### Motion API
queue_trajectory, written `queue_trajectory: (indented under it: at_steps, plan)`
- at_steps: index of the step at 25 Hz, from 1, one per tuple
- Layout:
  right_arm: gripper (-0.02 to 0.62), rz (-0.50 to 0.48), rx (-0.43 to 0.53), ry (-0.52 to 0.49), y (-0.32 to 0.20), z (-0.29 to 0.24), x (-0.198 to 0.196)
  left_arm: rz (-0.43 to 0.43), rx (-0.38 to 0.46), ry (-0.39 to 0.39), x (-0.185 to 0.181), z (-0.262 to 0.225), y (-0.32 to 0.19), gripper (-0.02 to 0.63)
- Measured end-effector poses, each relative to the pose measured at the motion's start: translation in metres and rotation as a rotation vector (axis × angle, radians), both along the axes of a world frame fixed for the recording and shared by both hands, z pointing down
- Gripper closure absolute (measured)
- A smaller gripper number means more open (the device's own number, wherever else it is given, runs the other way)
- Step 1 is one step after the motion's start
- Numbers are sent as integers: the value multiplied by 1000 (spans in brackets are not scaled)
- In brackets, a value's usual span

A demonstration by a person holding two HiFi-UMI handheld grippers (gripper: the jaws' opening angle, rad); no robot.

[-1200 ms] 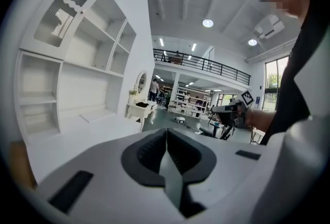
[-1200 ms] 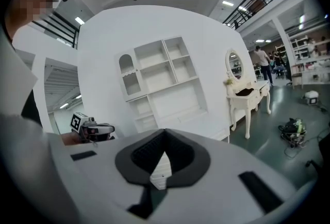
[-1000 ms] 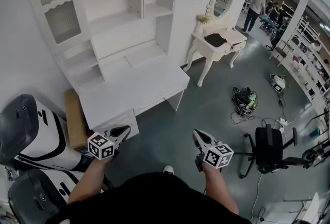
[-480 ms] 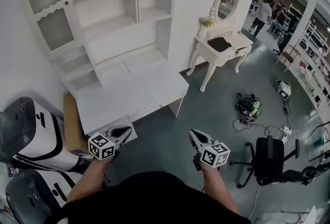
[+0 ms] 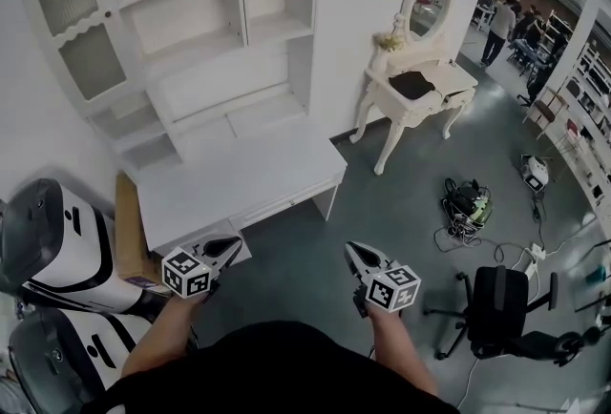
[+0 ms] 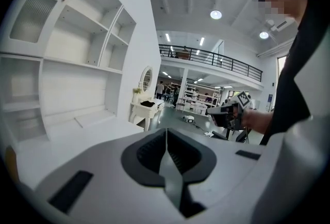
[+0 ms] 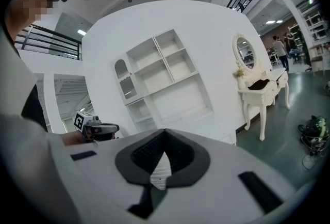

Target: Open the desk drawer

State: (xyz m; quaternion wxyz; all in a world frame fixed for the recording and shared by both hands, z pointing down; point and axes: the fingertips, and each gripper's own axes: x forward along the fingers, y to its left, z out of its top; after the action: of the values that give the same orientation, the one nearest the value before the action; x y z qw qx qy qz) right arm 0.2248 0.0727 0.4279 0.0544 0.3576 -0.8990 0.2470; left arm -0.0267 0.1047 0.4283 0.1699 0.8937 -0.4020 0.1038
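Both grippers shut and empty: left gripper (image 5: 227, 245) by the desk's (image 5: 239, 175) near-left corner, right gripper (image 5: 351, 252) over floor. Desk drawer (image 5: 283, 204) closed, under the desktop's near edge, ahead between them. Part the jaws before reaching its front; pull straight. Since a second ago, the desk sits further left in the head view.

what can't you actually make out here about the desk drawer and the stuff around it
- Handle of the desk drawer: too small in the head view to tell its shape, or whether there is one.
- Front left corner of the desk: partly covered by the left gripper in the head view.
- dark item on the vanity table: too small to name.
- people at top right: tiny, near the edge.
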Motion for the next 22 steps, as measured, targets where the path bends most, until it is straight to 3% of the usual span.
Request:
queue_trajectory:
  at_steps: [9, 17, 22]
  plan:
    - [594, -11, -5, 6, -18, 13, 15, -12, -13, -8, 18, 5, -17, 589]
    - [594, 0, -19, 21, -31, 21, -4, -6, -23, 7, -1, 14, -36, 589]
    - [594, 30, -11, 90, -39, 20, -14, 48, -36, 48, -7, 22, -56, 589]
